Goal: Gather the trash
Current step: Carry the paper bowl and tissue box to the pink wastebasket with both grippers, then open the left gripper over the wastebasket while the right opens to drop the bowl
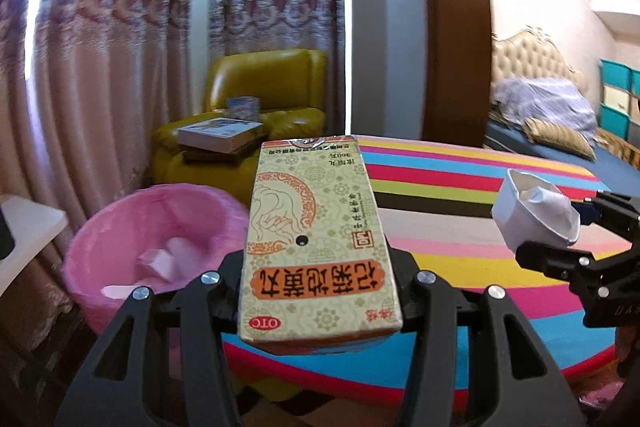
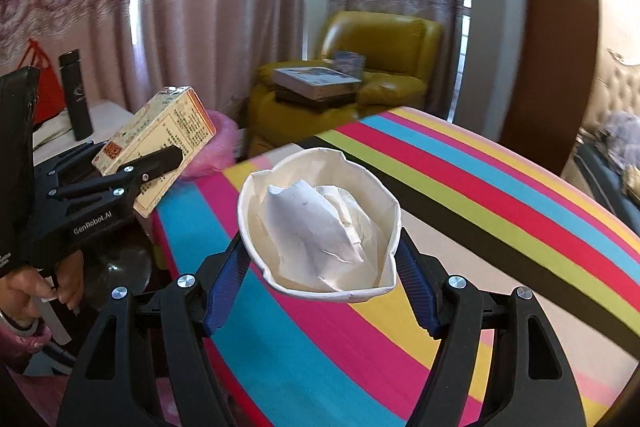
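Left gripper (image 1: pixel 320 267) pinching a cream printed cardboard medicine box (image 1: pixel 316 243) near a pink-lined bin (image 1: pixel 132 227), right gripper (image 2: pixel 320 259) clamping a crumpled white paper cup (image 2: pixel 320 223) over a striped tablecloth (image 2: pixel 500 195)

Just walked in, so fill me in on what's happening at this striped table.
A person is clearing trash with a handheld gripper in each hand. The left gripper is clamped on a beige cardboard medicine box with orange lettering, held above the table edge near the pink-lined waste bin, which already holds some scraps. The right gripper squeezes a crumpled white paper cup stuffed with wadded paper over the rainbow-striped tablecloth. Neither item is in the bin yet.
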Tool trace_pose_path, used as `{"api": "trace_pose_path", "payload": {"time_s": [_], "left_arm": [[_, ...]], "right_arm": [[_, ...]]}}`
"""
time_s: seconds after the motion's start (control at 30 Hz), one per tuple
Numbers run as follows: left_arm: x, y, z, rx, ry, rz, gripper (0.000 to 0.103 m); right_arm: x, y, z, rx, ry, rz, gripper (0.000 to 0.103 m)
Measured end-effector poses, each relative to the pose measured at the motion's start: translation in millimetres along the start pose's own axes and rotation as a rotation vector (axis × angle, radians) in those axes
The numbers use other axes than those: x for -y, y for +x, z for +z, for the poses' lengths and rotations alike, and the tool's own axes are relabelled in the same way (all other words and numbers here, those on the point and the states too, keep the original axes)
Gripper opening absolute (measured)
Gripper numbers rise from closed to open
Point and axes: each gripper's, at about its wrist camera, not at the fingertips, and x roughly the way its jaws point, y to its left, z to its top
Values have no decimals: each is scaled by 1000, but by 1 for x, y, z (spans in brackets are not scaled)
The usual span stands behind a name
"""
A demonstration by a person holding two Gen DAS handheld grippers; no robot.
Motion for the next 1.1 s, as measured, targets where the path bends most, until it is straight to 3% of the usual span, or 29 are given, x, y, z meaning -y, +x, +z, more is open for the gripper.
{"api": "trace_pose_path", "payload": {"time_s": [0.43, 0.73, 0.93, 0.97, 1.0, 1.1], "left_arm": [[-144, 11, 6, -54, -148, 190, 50], [-210, 42, 7, -122, -241, 201, 50], [-223, 52, 16, -124, -245, 191, 51], [-228, 54, 18, -118, -253, 183, 51], [-229, 56, 18, -113, -259, 175, 57], [-231, 53, 18, -99, -247, 189, 87]], "right_arm": [[-80, 85, 75, 8, -125, 228, 68], [-134, 159, 108, -24, -226, 282, 68], [-150, 191, 121, -23, -269, 327, 69], [-152, 195, 123, -26, -276, 343, 75], [-153, 200, 125, -27, -287, 353, 86], [-147, 198, 127, 2, -271, 358, 86]]}}
